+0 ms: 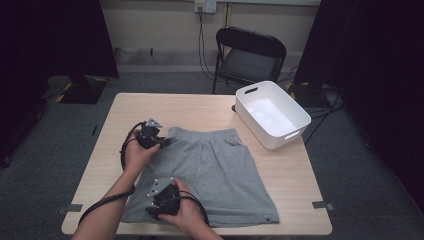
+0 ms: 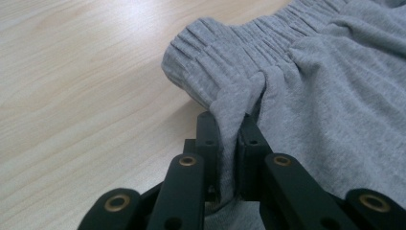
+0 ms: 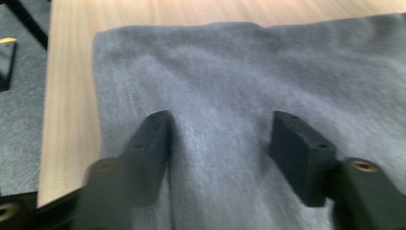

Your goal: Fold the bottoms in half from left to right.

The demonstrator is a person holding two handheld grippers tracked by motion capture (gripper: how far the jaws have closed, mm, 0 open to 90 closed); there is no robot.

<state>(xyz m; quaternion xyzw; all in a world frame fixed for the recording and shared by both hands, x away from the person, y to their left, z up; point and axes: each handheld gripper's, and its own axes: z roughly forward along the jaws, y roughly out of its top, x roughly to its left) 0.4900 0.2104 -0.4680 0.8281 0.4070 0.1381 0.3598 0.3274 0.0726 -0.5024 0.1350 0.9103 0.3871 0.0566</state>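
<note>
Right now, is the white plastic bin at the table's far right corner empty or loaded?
Empty. The white plastic bin shows bare white floor and walls in the high view; the grey cotton shorts lie spread on the table outside it.

No readable text, label, brand, number or sign appears anywhere.

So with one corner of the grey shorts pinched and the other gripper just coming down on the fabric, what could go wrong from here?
1. The left gripper holds only a small fold beside the waistband of the shorts; a pull could slip it free.
2. The right gripper has its jaws apart on flat cloth near the hem; closing may catch one layer or nothing.
3. Dragging could pull the shorts off the near edge of the table.
</note>
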